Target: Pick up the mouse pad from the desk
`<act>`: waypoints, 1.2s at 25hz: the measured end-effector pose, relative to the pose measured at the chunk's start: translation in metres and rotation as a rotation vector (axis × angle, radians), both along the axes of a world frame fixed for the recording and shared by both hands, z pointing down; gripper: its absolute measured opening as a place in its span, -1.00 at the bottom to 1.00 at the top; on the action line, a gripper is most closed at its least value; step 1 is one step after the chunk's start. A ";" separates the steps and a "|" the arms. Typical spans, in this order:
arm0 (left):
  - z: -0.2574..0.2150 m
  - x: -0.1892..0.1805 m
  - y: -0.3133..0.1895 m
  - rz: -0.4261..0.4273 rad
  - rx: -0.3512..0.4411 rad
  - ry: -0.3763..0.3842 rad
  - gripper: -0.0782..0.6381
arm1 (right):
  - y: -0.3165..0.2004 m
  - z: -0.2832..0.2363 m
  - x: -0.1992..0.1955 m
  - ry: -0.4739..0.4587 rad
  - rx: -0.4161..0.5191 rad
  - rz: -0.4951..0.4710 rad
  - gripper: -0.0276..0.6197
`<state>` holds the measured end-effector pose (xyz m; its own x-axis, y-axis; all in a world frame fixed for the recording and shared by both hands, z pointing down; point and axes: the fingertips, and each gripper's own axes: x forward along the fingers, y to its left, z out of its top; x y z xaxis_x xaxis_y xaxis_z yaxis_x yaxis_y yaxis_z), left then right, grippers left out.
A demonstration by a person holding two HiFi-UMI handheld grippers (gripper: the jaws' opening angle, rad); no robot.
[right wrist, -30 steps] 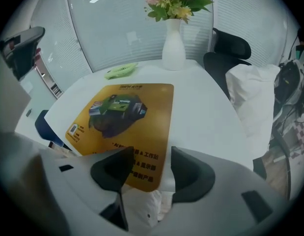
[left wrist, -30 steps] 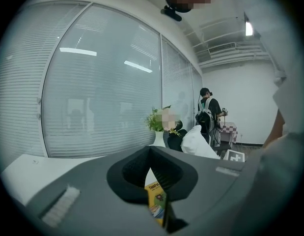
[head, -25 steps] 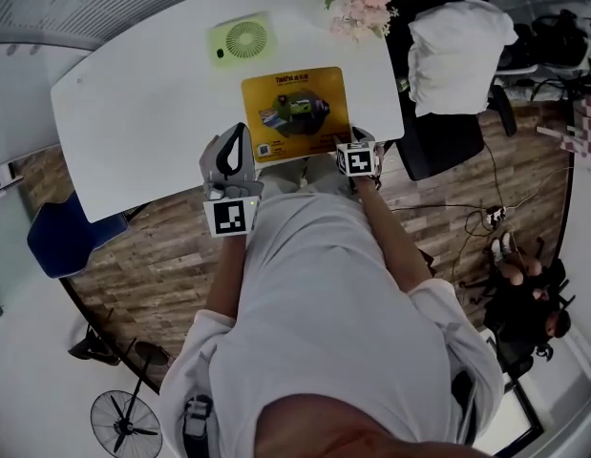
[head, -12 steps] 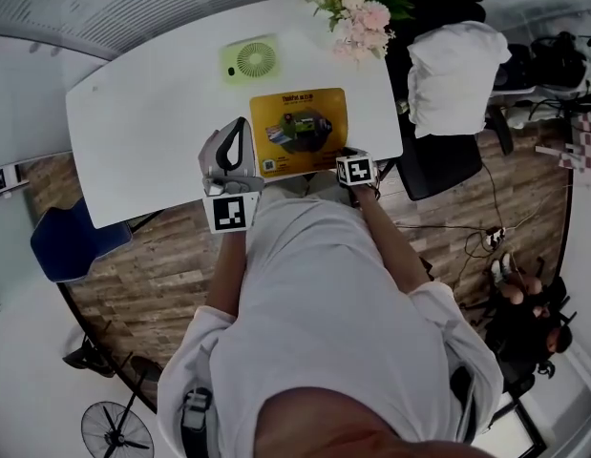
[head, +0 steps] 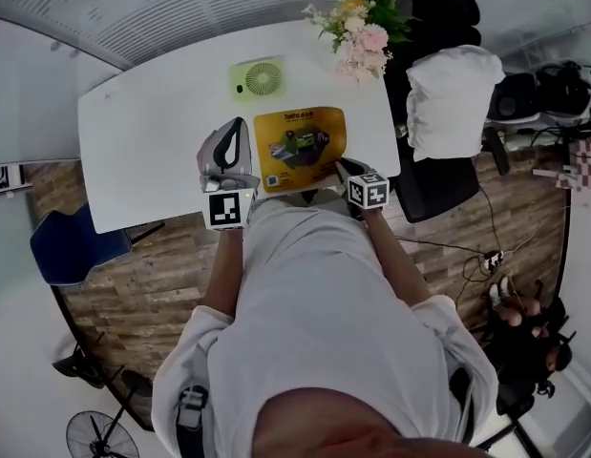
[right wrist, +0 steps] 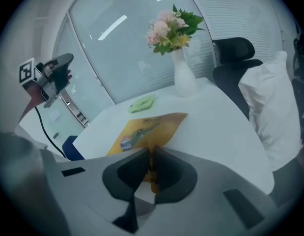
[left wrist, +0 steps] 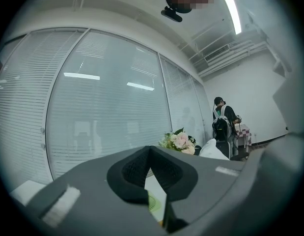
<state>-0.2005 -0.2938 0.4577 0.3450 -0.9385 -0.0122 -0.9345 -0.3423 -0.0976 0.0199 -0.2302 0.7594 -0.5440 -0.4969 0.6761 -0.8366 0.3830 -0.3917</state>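
Logged the yellow mouse pad (head: pixel 298 149) on the white desk (head: pixel 152 132), close to the front edge, far end lying on the desktop. Found its near edge between the pads of the right gripper (right wrist: pixel 151 154), jaws closing, pads pressing that edge from both sides, the edge raised toward them. Noted the left gripper (left wrist: pixel 149 149) over the desk just left of the pad, pointing level, jaws pressed together at the tips, nothing pinched. Beyond the pad, marked a green fan (head: pixel 259 78) lying flat, apart from it. At the far right corner, a white vase of flowers (right wrist: pixel 183 80). Right of the desk, a black chair (head: pixel 438 165) draped with a white cloth (head: pixel 454 74). Far back in the left gripper view, spotted a person (left wrist: pixel 223 124) standing.
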 end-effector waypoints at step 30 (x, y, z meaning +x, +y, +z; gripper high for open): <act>-0.088 0.013 0.012 -0.007 0.076 0.012 -0.82 | -0.070 -0.377 -0.024 -0.169 0.893 -0.011 -0.81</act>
<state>-0.1874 -0.2823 0.3694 0.3377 -0.9372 -0.0877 -0.9382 -0.3277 -0.1114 -0.0043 -0.3004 0.3825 -0.6090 -0.7918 -0.0468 -0.7893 0.6108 -0.0624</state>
